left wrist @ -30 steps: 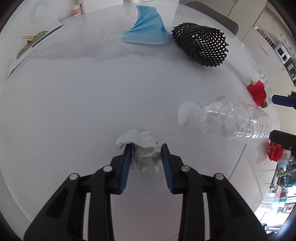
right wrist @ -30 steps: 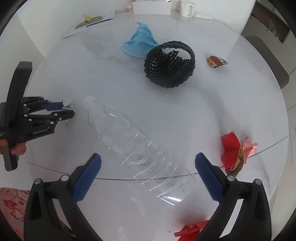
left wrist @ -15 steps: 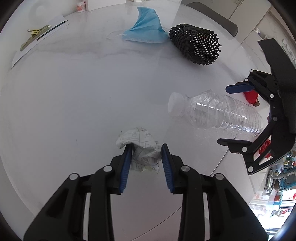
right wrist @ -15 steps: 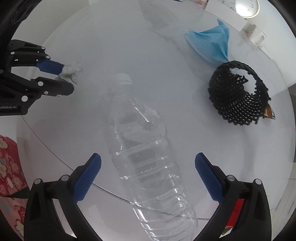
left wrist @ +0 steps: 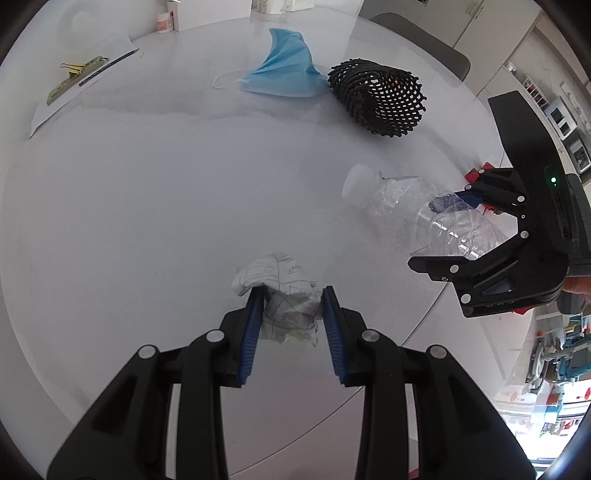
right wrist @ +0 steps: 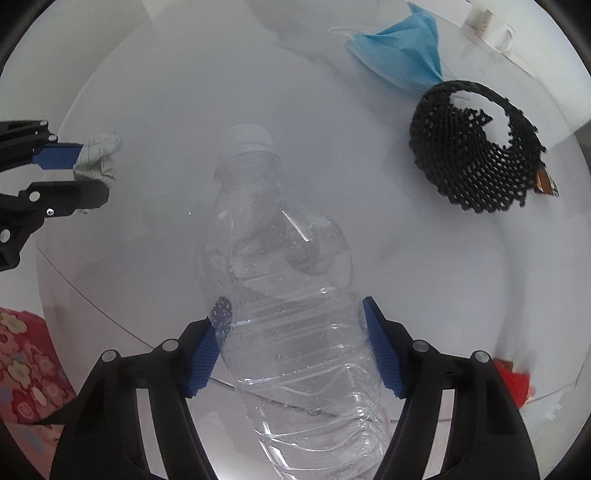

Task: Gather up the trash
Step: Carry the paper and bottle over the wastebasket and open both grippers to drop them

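Note:
My left gripper (left wrist: 291, 295) is shut on a crumpled printed paper ball (left wrist: 280, 291) just above the white round table (left wrist: 147, 192); the ball also shows in the right wrist view (right wrist: 99, 155). My right gripper (right wrist: 293, 314) has closed around a clear plastic bottle (right wrist: 284, 280) lying on its side, both blue pads (right wrist: 380, 354) touching its body. The bottle's white cap (left wrist: 356, 184) points toward the table's middle. A blue face mask (left wrist: 284, 70) and a black foam net (left wrist: 380, 96) lie at the far side.
Red paper scraps (right wrist: 513, 380) lie near the table's right edge. A snack wrapper (right wrist: 546, 182) peeks out behind the net. A paper sheet with binder clips (left wrist: 77, 77) lies at the far left. A white mug (right wrist: 487, 22) stands at the back.
My right gripper has moved forward over the bottle and closed from wide open onto its body. My left gripper keeps holding the paper ball, barely moved.

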The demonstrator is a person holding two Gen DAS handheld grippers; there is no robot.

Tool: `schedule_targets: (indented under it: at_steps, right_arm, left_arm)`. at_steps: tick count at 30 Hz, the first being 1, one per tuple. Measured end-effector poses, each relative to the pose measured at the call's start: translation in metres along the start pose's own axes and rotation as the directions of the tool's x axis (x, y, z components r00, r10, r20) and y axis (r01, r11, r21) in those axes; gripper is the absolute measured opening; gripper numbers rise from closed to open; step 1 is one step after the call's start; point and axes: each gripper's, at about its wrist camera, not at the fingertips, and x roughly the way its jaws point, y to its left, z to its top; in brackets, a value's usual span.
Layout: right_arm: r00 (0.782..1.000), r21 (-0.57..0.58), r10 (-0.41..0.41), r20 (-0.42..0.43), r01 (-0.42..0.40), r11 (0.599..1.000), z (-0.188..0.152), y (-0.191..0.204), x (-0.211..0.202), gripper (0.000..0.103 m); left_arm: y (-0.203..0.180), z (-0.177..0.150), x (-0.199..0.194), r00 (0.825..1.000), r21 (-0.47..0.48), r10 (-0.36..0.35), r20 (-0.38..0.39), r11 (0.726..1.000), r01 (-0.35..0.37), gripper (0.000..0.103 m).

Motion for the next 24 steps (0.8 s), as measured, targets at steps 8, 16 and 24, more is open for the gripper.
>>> schedule_targets:
  at_steps: [8, 16, 24]
  right_arm:
    - [0.994, 0.202, -0.023, 0.108, 0.0, 0.979, -0.065, 0.002, -0.062, 0.071]
    - [0.974, 0.236, 0.001, 0.228, -0.057, 0.97, -0.155, 0.023, -0.118, 0.072]
    - [0.961, 0.193, 0.063, 0.27, -0.118, 0.974, -0.265, 0.052, -0.148, 0.072]
  left_arm:
    - [-0.04, -0.024, -0.03, 0.998, 0.027, -0.028, 0.052, 0.999, 0.026, 0.032]
    - [-0.11, -0.087, -0.073, 0.993, 0.004, 0.024, 0.119, 1.0, -0.025, 0.032]
    - [-0.182, -0.181, -0.104, 0.991, -0.114, 0.049, 0.123, 0.993, -0.035, 0.032]
